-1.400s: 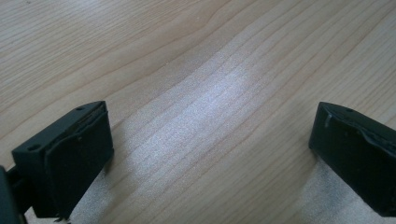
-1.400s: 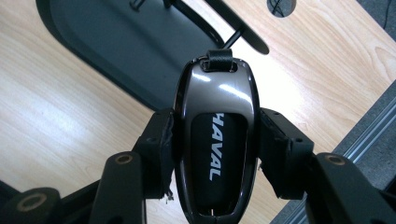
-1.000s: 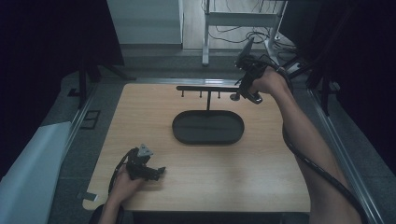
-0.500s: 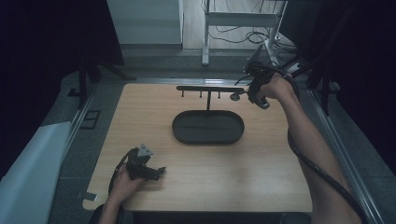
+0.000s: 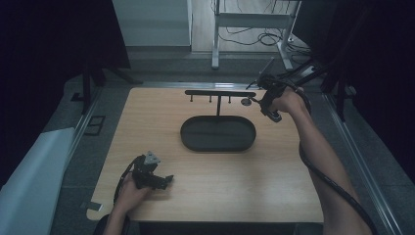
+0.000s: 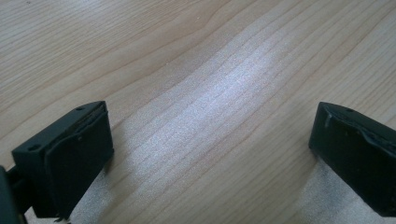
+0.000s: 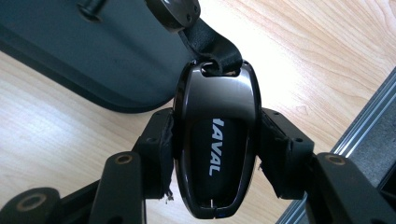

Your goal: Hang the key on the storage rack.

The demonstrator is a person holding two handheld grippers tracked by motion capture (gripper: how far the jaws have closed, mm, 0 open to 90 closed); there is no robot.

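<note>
- Nearest the table's front edge, the left gripper [image 5: 165,180] rests on the pale wooden tabletop [image 5: 220,181], jaws spread wide, nothing between them.
- Farther back, the black oval metal tray [image 5: 218,134] with hook rack [image 5: 220,93].
- Beside the rack's right end, the right gripper [image 7: 215,140] clamps a glossy black car key fob [image 7: 215,144].

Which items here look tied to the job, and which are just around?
In play:
- key fob, clamped in the right gripper
- hook rack
- oval tray

Just around:
- left gripper, open over the table
- white frame
- floor cables
</note>
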